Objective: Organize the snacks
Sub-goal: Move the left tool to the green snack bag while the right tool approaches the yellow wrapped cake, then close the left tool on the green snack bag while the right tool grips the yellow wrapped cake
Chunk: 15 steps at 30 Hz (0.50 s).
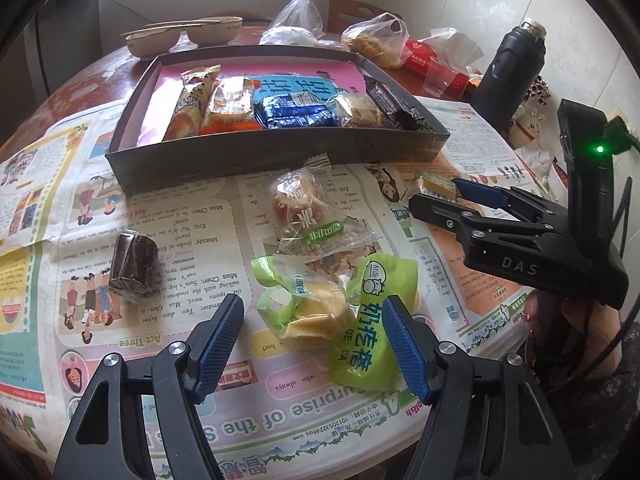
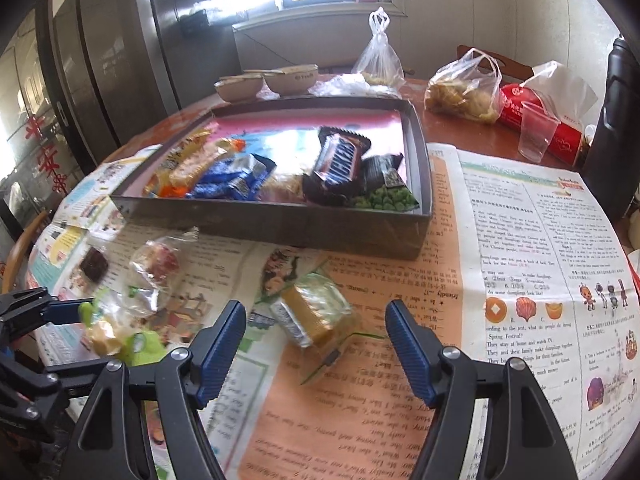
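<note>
A dark tray point(image 1: 280, 152) point(image 2: 280, 228) with a pink lining holds several wrapped snacks. On the newspaper in front of it lies a green milk-snack packet point(image 1: 320, 312) point(image 2: 108, 336) with yellow pieces. My left gripper point(image 1: 312, 344) point(image 2: 72, 340) stands open around it, and the left pad is clear of the wrapper. A small yellow-green packet point(image 2: 316, 312) point(image 1: 434, 186) lies between the pads of my right gripper point(image 2: 316, 344) point(image 1: 444, 198), which is open and not touching it. A clear packet with red sweets point(image 1: 300, 204) point(image 2: 160, 264) and a wrapped brown cake point(image 1: 132, 264) point(image 2: 94, 266) lie loose to the left.
Newspaper point(image 2: 520, 240) covers the round wooden table. Behind the tray stand two bowls point(image 1: 180, 36) with chopsticks, plastic bags point(image 2: 464, 88), a clear cup point(image 2: 536, 132) and a red tissue pack point(image 2: 568, 136). A black flask point(image 1: 512, 64) stands at the right.
</note>
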Each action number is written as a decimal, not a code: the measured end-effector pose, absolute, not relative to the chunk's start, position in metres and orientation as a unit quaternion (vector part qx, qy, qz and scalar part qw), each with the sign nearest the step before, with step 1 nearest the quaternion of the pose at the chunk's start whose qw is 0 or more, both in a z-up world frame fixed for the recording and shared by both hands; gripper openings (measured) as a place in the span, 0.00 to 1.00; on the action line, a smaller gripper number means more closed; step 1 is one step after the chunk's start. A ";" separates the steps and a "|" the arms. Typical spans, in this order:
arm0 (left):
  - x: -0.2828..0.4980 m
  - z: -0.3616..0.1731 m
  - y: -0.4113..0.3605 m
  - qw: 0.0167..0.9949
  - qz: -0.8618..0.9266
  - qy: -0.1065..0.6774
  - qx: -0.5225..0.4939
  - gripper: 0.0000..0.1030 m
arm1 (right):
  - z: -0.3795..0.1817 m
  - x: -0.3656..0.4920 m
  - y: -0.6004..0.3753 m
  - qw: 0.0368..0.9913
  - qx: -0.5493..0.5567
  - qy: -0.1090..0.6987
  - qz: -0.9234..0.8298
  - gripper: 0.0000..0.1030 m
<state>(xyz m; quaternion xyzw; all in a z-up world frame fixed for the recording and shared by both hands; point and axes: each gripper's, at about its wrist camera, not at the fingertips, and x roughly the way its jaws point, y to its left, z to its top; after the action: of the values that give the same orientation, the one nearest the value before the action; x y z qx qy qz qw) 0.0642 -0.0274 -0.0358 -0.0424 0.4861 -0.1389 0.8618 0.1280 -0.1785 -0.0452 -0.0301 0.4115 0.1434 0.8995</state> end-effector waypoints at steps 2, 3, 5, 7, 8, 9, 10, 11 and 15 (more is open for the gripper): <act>0.065 -0.037 -0.028 0.862 -0.137 0.486 -0.040 0.68 | -0.050 0.131 -0.179 0.899 -0.032 0.414 0.142 0.69; 0.066 -0.037 -0.029 0.863 -0.137 0.485 -0.038 0.68 | -0.050 0.132 -0.179 0.899 -0.035 0.414 0.140 0.68; 0.067 -0.038 -0.030 0.863 -0.136 0.484 -0.037 0.66 | -0.051 0.132 -0.176 0.900 -0.045 0.409 0.143 0.60; 0.066 -0.038 -0.031 0.864 -0.136 0.484 -0.034 0.64 | -0.051 0.132 -0.174 0.901 -0.051 0.406 0.146 0.54; 0.066 -0.038 -0.031 0.864 -0.136 0.484 -0.033 0.63 | -0.051 0.132 -0.173 0.901 -0.058 0.404 0.147 0.50; 0.066 -0.037 -0.031 0.864 -0.136 0.484 -0.033 0.63 | -0.051 0.132 -0.172 0.901 -0.063 0.403 0.147 0.48; 0.065 -0.037 -0.030 0.864 -0.135 0.483 -0.033 0.60 | -0.051 0.131 -0.171 0.901 -0.068 0.402 0.147 0.43; 0.065 -0.037 -0.030 0.865 -0.134 0.483 -0.032 0.56 | -0.051 0.130 -0.170 0.901 -0.071 0.400 0.149 0.41; 0.064 -0.037 -0.030 0.866 -0.135 0.481 -0.029 0.45 | -0.050 0.128 -0.169 0.901 -0.068 0.397 0.163 0.35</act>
<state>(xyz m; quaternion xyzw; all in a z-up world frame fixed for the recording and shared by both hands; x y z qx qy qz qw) 0.0642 -0.0297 -0.0371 -0.0285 0.4806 -0.1347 0.8660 0.1281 -0.1695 -0.0502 -0.0682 0.3969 0.1631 0.9007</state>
